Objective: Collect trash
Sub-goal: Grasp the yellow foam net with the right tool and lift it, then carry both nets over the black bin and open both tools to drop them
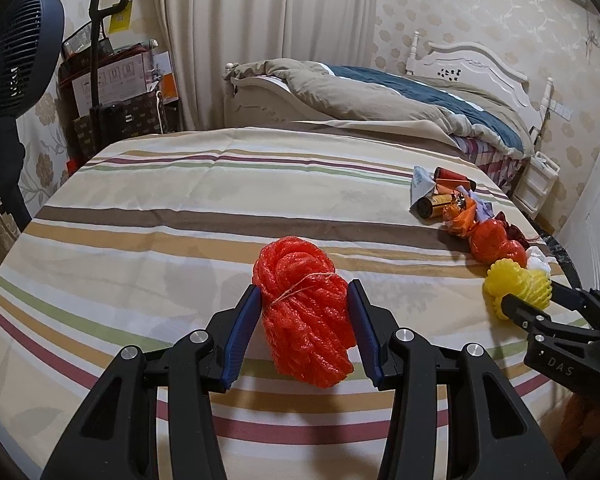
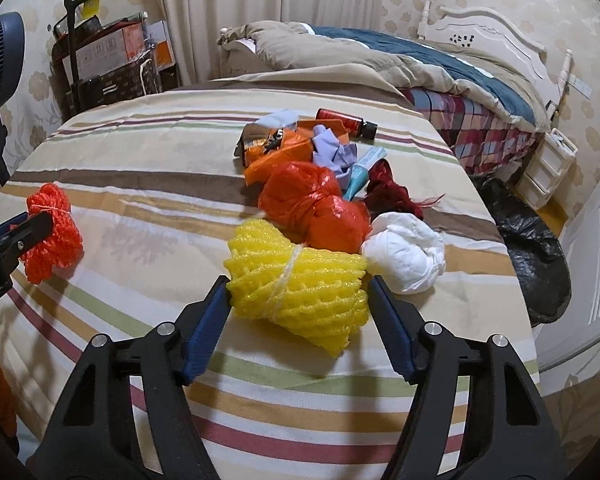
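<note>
A red foam-net bundle [image 1: 306,312] tied with string lies on the striped sheet between the blue pads of my left gripper [image 1: 305,294]; the pads touch both its sides. It also shows in the right wrist view [image 2: 50,232]. A yellow foam-net bundle [image 2: 298,288] tied with string lies between the pads of my right gripper [image 2: 298,286], which close on its sides. It also shows in the left wrist view [image 1: 514,284]. Behind it lies a trash pile: a red plastic bag [image 2: 312,204], a white wad [image 2: 406,252], a red bottle [image 2: 346,122], a teal tube [image 2: 362,174].
The striped table surface [image 2: 140,148] drops off at the right to a black trash bag [image 2: 532,240] on the floor. A bed [image 1: 400,96] stands behind. A fan [image 1: 8,76] and boxes with a black handle [image 1: 104,60] stand at the left.
</note>
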### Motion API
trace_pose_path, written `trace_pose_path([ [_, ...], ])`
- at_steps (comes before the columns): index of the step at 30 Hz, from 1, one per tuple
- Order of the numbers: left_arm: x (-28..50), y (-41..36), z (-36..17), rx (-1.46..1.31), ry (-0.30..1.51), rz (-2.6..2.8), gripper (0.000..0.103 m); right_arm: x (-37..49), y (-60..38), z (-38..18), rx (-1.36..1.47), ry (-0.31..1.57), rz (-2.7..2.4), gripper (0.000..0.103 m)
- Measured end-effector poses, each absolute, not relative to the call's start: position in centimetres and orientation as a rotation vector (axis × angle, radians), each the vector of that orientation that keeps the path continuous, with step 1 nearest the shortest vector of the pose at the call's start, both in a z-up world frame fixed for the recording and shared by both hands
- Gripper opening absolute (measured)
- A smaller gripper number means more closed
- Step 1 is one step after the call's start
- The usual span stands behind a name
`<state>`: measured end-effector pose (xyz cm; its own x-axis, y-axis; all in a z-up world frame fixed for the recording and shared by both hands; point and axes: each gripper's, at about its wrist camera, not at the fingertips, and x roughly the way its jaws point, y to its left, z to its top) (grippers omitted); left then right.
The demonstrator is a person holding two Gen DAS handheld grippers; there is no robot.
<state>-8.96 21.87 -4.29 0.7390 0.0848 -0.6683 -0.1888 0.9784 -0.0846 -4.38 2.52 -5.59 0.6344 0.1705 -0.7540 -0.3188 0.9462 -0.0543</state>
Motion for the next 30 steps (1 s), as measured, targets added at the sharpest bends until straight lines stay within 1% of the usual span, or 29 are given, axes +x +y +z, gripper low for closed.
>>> trace_pose_path([
  [2, -8.9, 21.7, -4.3, -0.150, 0.725, 0.147, 0.047, -4.5, 2.5, -5.6, -0.191, 0.836, 0.288, 0.059],
  [6, -8.9, 21.4, -4.1, -0.150, 0.718, 0.137, 0.047, -4.8, 2.3, -5.0, -0.182, 0.820, 0.295, 0.057],
  [16, -8.3, 18.5, -2.4, -0.140, 0.679, 0.079, 0.047, -5.8, 0.2, -1.8, -0.156, 0.720, 0.272, 0.056],
  [26, -5.6, 12.7, 0.1, -0.100, 0.611, -0.035, 0.047, -3.8, -6.7, 0.6, -0.067, 0.659, 0.130, 0.056],
  [30, -3.5, 9.7, 0.4, -0.108, 0.617, -0.107, 0.047, -2.3, -10.1, 0.8, -0.035, 0.648, 0.054, 0.056],
])
